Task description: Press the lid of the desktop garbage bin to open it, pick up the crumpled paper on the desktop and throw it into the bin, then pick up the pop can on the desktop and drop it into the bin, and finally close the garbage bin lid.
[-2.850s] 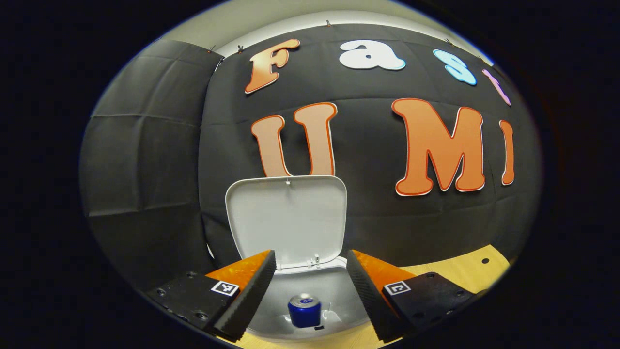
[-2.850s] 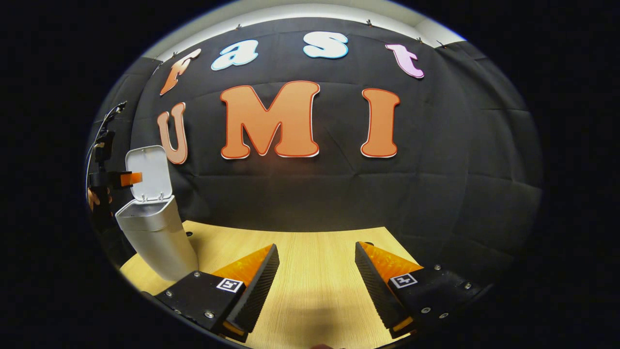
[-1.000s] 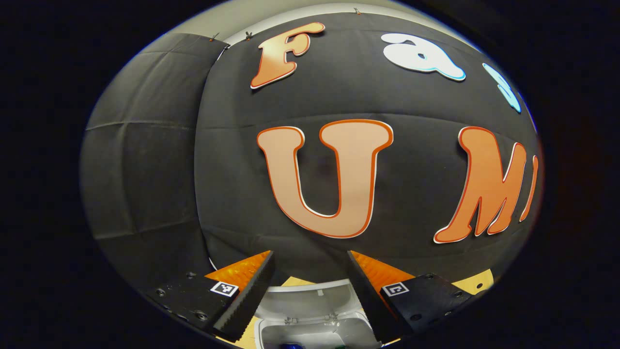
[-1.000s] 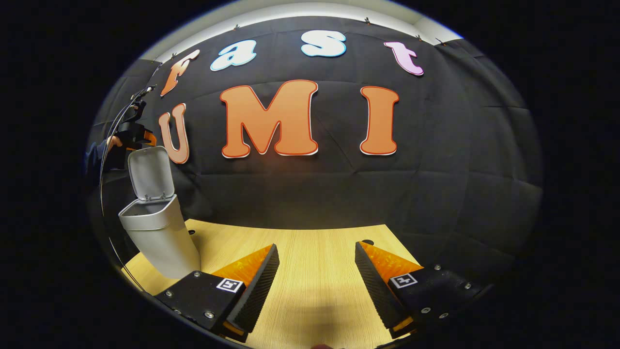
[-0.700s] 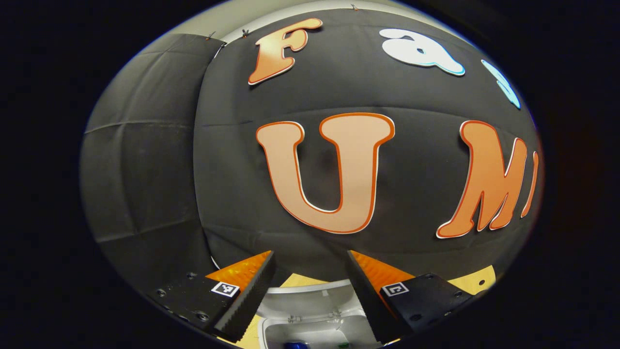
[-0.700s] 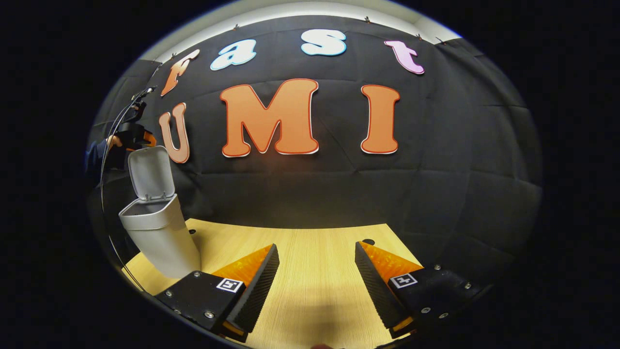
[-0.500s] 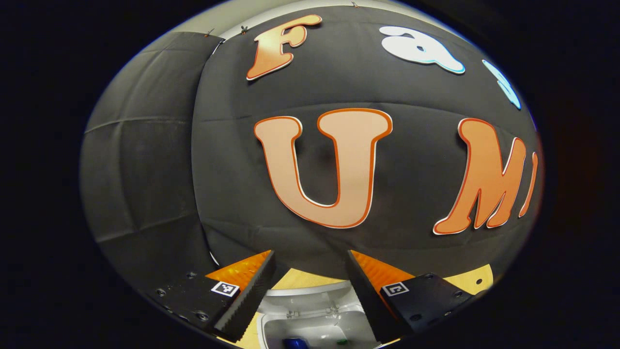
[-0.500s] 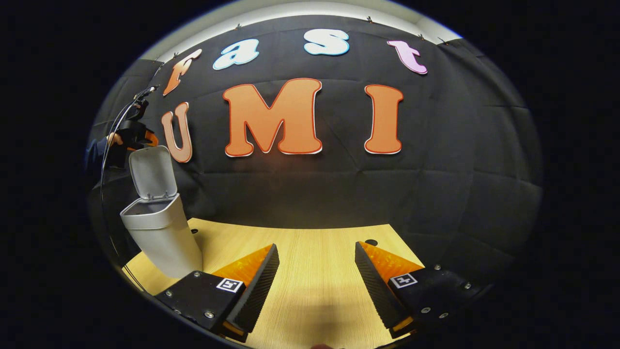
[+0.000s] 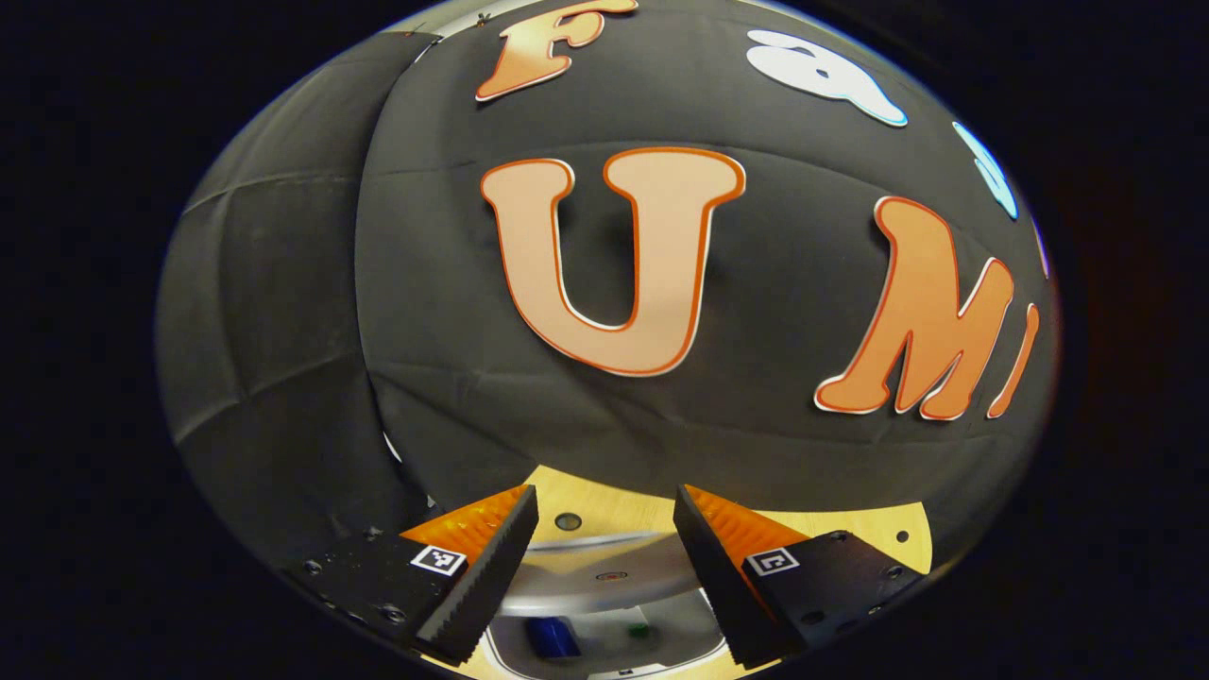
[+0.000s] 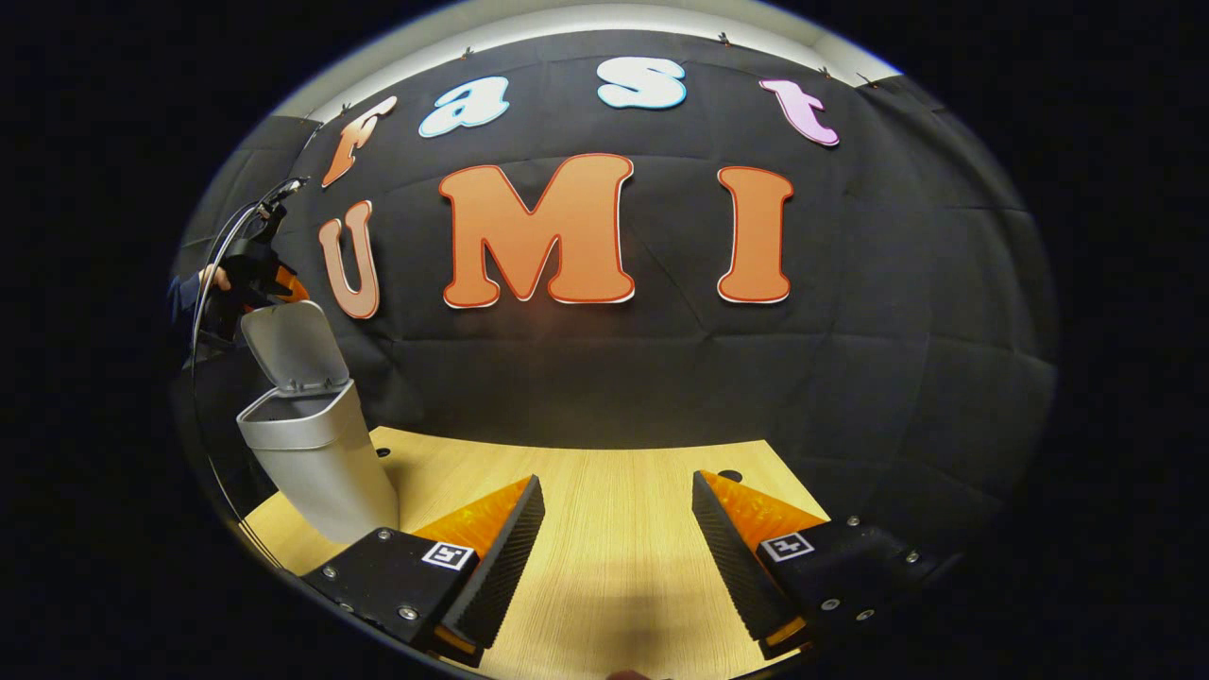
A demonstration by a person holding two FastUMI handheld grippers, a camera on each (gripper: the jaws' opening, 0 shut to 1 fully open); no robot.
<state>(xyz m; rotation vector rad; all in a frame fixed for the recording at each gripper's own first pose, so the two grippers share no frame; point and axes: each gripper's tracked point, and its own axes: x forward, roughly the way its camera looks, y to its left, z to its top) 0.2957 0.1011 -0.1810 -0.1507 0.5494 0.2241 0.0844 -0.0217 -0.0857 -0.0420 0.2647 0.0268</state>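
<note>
The white bin (image 10: pixel 316 453) stands at the table's left end in the right gripper view. Its lid (image 10: pixel 293 345) is raised and leans forward over the mouth. My left gripper (image 10: pixel 269 283) sits at the lid's top edge, held by a hand (image 10: pixel 215 279). In the left gripper view the lid (image 9: pixel 590 581) lies edge-on between the fingers of my open left gripper (image 9: pixel 604 557). Below it the blue pop can (image 9: pixel 551 637) rests inside the bin (image 9: pixel 680 631). My right gripper (image 10: pixel 614 557) hovers open over the wooden table (image 10: pixel 614 472) with nothing between its fingers.
The black cloth wall rises close behind the bin and along the table's far edge. Small dark holes (image 10: pixel 727 475) dot the tabletop (image 9: pixel 614 505). A cable (image 10: pixel 222 246) arcs from the left gripper down the left side.
My left gripper rose from the bin's mouth to the lid's top edge and pitched down. The lid has tipped forward from upright. The right gripper stayed put.
</note>
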